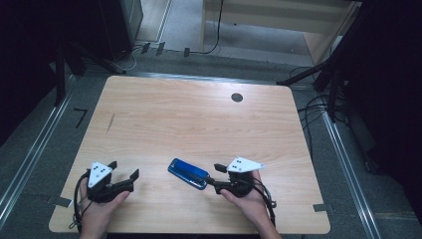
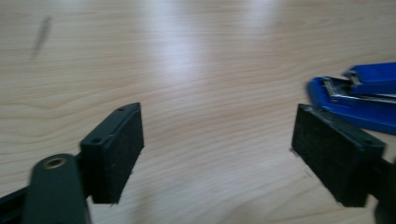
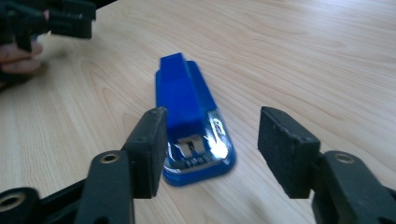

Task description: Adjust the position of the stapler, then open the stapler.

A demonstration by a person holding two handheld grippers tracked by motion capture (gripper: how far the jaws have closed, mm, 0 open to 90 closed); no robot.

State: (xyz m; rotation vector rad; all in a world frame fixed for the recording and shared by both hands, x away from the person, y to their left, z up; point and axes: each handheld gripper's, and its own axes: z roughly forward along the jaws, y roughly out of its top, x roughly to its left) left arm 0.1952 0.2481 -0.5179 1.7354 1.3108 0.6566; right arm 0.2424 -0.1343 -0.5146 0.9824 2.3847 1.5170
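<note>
A blue stapler (image 1: 187,173) lies flat on the wooden table (image 1: 199,119), near the front and a little right of centre. My right gripper (image 1: 215,176) is just at its right end, jaws apart. In the right gripper view the stapler (image 3: 183,95) points away, its metal-tipped near end low between the spread pads of that gripper (image 3: 212,116), which do not press on it. My left gripper (image 1: 124,169) rests at the front left, open and holding nothing. In its own view this gripper (image 2: 217,116) faces bare wood, with the stapler (image 2: 359,95) off to the right.
A dark round hole (image 1: 237,97) sits in the table's far right part. A thin dark mark (image 1: 110,123) runs along the left side. Cables (image 1: 313,107) lie on the floor off the right edge. The left gripper (image 3: 56,18) and its hand appear top left in the right gripper view.
</note>
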